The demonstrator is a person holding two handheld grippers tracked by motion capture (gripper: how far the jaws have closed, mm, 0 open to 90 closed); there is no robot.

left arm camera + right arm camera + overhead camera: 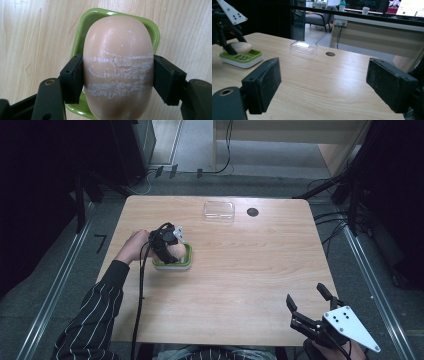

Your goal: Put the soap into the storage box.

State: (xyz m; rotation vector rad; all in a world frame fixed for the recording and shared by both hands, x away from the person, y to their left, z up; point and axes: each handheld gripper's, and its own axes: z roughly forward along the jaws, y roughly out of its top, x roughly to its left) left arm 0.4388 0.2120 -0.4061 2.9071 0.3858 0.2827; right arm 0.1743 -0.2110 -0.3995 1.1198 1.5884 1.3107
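A pinkish-beige bar of soap [118, 67] sits over a green soap dish [82, 32], and the left hand-held gripper [117, 77] is clenched on it: in the left gripper view the two black pads [75, 78] press against the bar's long sides, across a band of whitish scuff marks. The dish's glossy green rim shows beyond and beside the bar. In the right gripper view the bar [238, 47] lies on the dish's slotted green top [242, 58], which rests on a white base; whether it bears its full weight there cannot be told.

In the high view the soap dish [186, 262] stands on the pale wooden tabletop [240, 275], left of its middle, with the left hand-held gripper [167, 247] directly over it and a cable trailing back from it along a striped sleeve [97, 312].

Beyond the dish, towards the far edge of the tabletop, lies a clear plastic lid [219, 211], well apart from the dish. Just to the right of the lid is a small dark round spot [252, 212] in the tabletop.

Far from the dish, at the near right corner of the tabletop, the right hand-held gripper [307, 304] is released, its jaws spread wide with nothing between them; its grey three-cornered plate is just behind them. In its own view the pads [265, 82] stand far apart above bare wood.
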